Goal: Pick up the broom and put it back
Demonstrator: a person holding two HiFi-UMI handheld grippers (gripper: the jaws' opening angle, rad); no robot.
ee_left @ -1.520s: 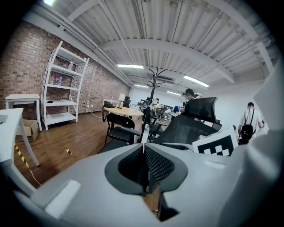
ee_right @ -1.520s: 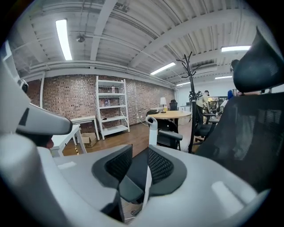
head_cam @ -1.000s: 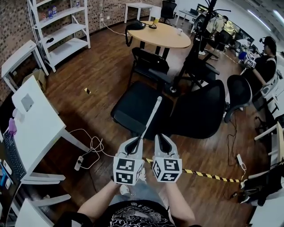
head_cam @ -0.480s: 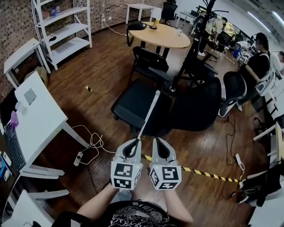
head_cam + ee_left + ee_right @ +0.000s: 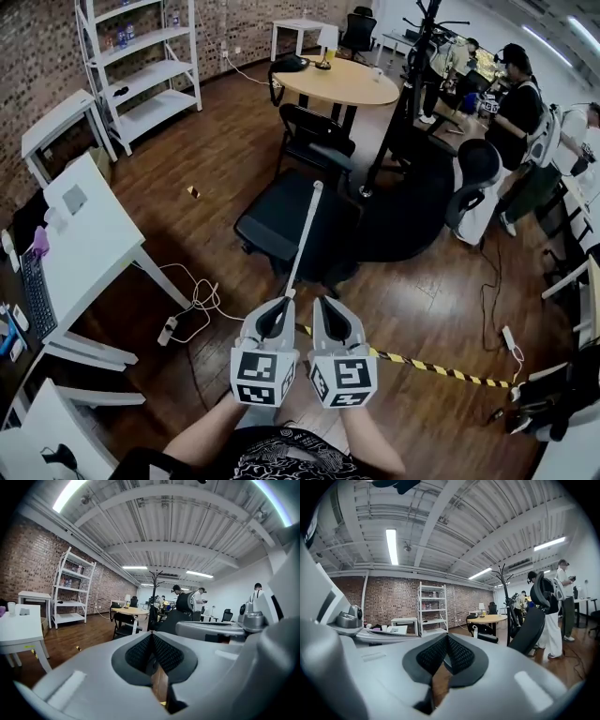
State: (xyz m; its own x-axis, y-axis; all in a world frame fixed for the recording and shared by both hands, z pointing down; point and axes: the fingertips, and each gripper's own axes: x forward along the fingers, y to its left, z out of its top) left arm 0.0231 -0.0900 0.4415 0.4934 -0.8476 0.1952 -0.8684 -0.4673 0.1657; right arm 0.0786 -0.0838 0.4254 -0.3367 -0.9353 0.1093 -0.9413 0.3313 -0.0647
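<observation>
The broom shows only as a thin pale handle [image 5: 302,239], running from my left gripper's jaw tips forward over a black office chair [image 5: 281,220]. Its head is out of sight. My left gripper [image 5: 278,302] is shut on the near end of the handle. Close beside it on the right, my right gripper [image 5: 326,302] is shut with nothing in it. In the left gripper view the left gripper [image 5: 151,634] has its pads pressed together, and the handle does not show clearly. In the right gripper view the right gripper [image 5: 447,637] has its pads meeting on nothing.
A round wooden table [image 5: 342,80] and a coat stand [image 5: 403,103] stand beyond the chair. A white desk [image 5: 84,239] and white shelves [image 5: 141,66] are at the left. Cables [image 5: 192,305] and striped floor tape [image 5: 422,364] lie nearby. People [image 5: 516,103] stand at the right.
Both grippers have travelled forward side by side, and the handle has come along with the left one. The people at the right have walked nearer to the chairs.
</observation>
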